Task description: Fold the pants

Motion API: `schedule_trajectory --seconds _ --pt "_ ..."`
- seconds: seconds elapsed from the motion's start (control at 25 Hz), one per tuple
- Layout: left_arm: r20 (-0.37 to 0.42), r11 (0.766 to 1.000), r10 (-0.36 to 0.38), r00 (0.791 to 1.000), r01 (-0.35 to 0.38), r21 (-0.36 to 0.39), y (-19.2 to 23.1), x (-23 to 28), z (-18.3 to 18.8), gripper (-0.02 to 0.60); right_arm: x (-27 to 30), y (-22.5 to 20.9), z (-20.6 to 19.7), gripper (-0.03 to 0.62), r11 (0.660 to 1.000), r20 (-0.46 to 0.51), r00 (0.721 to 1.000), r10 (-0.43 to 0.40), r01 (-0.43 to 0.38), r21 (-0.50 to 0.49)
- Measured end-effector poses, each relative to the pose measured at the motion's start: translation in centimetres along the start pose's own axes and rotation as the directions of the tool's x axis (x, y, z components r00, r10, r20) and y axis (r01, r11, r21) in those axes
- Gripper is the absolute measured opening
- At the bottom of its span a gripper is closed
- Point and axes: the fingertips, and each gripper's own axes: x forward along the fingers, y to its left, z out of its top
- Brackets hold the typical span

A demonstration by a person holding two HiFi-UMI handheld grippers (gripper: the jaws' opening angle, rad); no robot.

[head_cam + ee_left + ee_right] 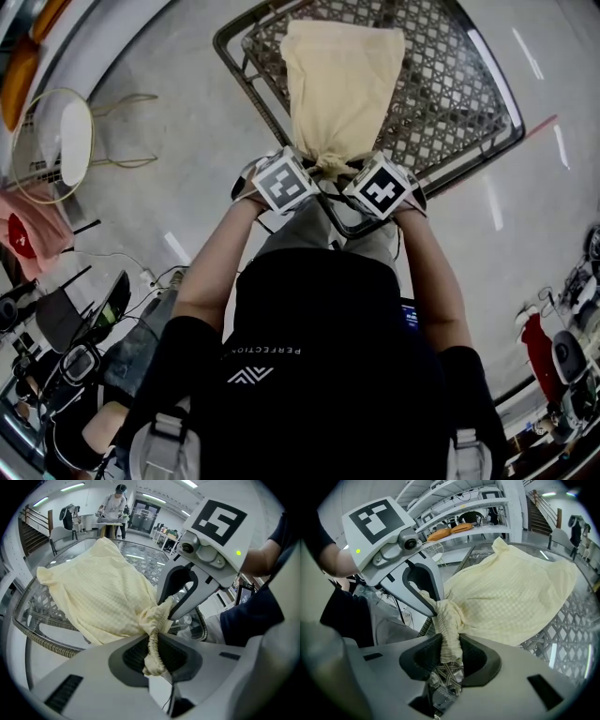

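Observation:
Pale yellow pants [342, 84] lie lengthwise on a lattice-topped table [450, 84], their near end gathered into a bunch at the table's near edge. My left gripper [314, 169] and right gripper [352, 172] sit side by side at that bunch. In the left gripper view the left gripper [152, 648] is shut on the ruffled elastic edge of the pants [103, 592], with the right gripper's fingers [187, 592] just beyond. In the right gripper view the right gripper [450, 648] is shut on the same bunched cloth [445, 620], and the rest of the pants [511, 597] spread away over the table.
A wire chair with a white seat [66, 141] stands at the left, and pink cloth [33, 220] lies below it. The table's dark rim [234, 56] runs around the lattice. Another person [114, 506] stands far off at a table. Cables and gear crowd the lower left floor.

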Motion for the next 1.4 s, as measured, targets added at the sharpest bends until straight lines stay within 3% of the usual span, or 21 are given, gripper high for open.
schedule_trajectory --seconds 0.72,1.0,1.24,1.4 --pt "-0.025 0.991 -0.132 0.991 0.131 -0.04 -8.4 0.5 -1.3 0.06 -2.2 5.5 -5.2 0.127 0.986 -0.087 0.984 0.153 -0.158 -0.054" --pt "-0.004 0.989 -0.147 0.989 0.147 -0.023 -8.1 -1.3 -0.5 0.06 -3.7 5.5 -3.9 0.126 0.986 -0.048 0.986 0.16 -0.162 -0.045" --pt "0.021 0.988 -0.146 0.989 0.145 0.058 -6.2 -3.2 0.9 0.06 -5.0 4.9 -1.9 0.126 0.993 -0.018 0.993 0.118 -0.118 -0.011" --pt "0.024 0.979 -0.184 0.983 0.181 0.096 -5.3 -4.6 2.0 0.059 -6.1 3.9 -0.3 0.127 0.997 0.021 0.997 0.075 -0.076 0.03"
